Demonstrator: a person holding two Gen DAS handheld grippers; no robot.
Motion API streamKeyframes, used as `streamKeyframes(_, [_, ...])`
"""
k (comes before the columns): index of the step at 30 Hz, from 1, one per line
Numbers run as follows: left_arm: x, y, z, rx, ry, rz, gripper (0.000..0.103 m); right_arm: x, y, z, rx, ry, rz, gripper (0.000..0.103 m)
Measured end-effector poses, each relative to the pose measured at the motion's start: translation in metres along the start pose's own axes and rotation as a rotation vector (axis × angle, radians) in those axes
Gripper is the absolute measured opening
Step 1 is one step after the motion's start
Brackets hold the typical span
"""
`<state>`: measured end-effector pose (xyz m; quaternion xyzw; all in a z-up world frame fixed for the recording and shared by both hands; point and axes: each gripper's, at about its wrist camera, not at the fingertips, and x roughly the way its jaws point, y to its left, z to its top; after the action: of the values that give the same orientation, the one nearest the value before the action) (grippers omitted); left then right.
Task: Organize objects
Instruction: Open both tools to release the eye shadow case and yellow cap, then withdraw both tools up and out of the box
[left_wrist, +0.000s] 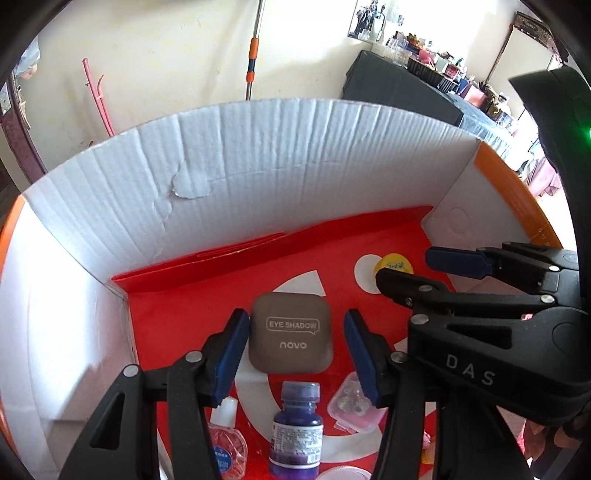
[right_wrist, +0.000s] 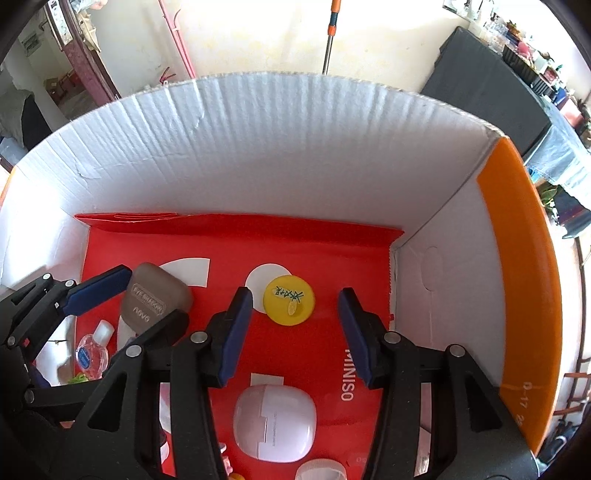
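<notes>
A brown eye-shadow compact (left_wrist: 291, 347) lies flat on the red paper bag (left_wrist: 184, 302) that lines the floor of the cardboard box. My left gripper (left_wrist: 295, 319) straddles it, open; the left pad sits close against its edge and the right pad stands clear. A round yellow tin (right_wrist: 289, 300) lies further right on the bag. My right gripper (right_wrist: 294, 297) is open around it, with a gap on each side. The right gripper (left_wrist: 404, 266) also shows at the right of the left wrist view, and the left gripper (right_wrist: 157, 293) at the left of the right wrist view.
White corrugated box walls (left_wrist: 258, 166) close in the back and sides, with an orange flap (right_wrist: 517, 258) on the right. Near me lie a purple bottle (left_wrist: 297, 424), a clear dropper bottle (left_wrist: 225, 435), a small clear box (left_wrist: 351, 410) and a pale pink case (right_wrist: 275, 421).
</notes>
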<state>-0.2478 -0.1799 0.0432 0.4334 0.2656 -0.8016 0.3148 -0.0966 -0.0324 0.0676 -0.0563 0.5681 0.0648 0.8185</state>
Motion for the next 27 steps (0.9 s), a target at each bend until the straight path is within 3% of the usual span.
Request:
streamKeyframes(1, [-0.003,-0.002,-0.001,-0.002,-0.004,-0.001,0.056,0.002,0.005,0.02,0.002,-0.001,0.002,0.047])
streamKeyframes(9, [-0.035,-0.008,-0.015,-0.028,-0.052,0.021,0.061,-0.02,-0.002,0.038,0.001,-0.042,0.021,0.051])
streamKeyframes(15, [-0.062,-0.008,-0.036,-0.051,-0.107,0.057,0.064,-0.044,0.002,0.015,0.011,-0.084,0.04,0.052])
streamKeyframes(17, [-0.076,-0.003,-0.05,-0.07,-0.132,0.053,0.065,-0.058,-0.003,-0.008,0.017,-0.103,0.049,0.053])
streamKeyframes(18, [-0.07,-0.017,-0.038,-0.075,-0.144,0.058,0.066,-0.067,-0.005,-0.022,0.02,-0.111,0.053,0.054])
streamKeyframes(21, [-0.082,-0.021,-0.05,-0.08,-0.194,0.079,0.071,-0.072,-0.006,-0.035,0.036,-0.146,0.071,0.063])
streamKeyframes(27, [-0.105,-0.028,-0.068,-0.093,-0.291,0.114,0.08,-0.078,-0.01,-0.055,0.069,-0.208,0.113,0.063])
